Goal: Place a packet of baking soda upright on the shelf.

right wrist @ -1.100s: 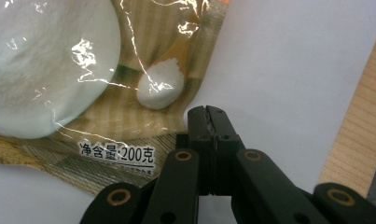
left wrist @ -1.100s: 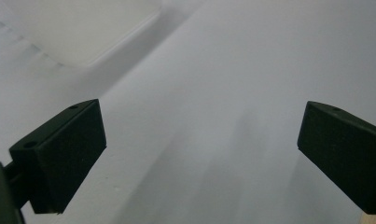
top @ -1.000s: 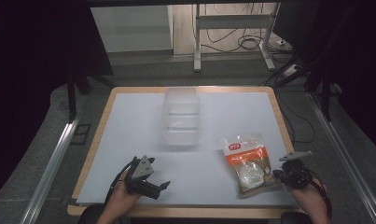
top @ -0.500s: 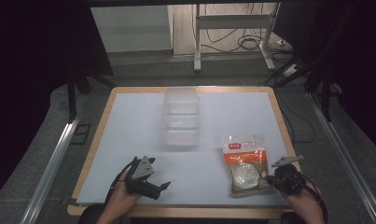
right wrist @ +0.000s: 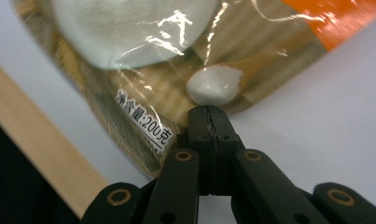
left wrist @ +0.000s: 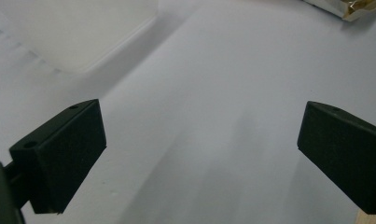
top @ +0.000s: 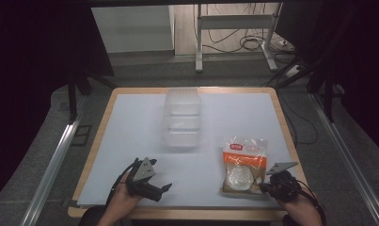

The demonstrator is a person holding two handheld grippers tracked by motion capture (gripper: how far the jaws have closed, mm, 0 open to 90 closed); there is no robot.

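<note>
A person is standing at the near edge of a white tabletop point(top: 130, 122) with a wooden rim, holding 1 hand-held gripper in each hand.

The right hand-held gripper point(top: 264, 187) is sitting at the near right of the tabletop, its tips resting against the near edge of a snack bag point(top: 242, 165). In the right gripper view, the right hand-held gripper point(right wrist: 208, 116) is showing its 2 black jaws pressed fully together, with nothing pinched between them. The tips are meeting the edge of the snack bag point(right wrist: 143, 93) just below a small white lump inside the clear film. The bag is lying flat near the right front corner of the tabletop, well clear of the container. It is a clear packet with an orange band, a red label at its far end and a large pale round piece inside, and printed characters are running along its near edge.

The left hand-held gripper point(top: 164, 187) is resting at the near left, pointing toward the right. In the left gripper view its jaws are standing wide apart over bare white surface, gripping nothing.

A clear plastic container point(top: 181, 117) is sitting upright in the middle of the tabletop, beyond both hands. Its contents are too faint to make out.
</note>
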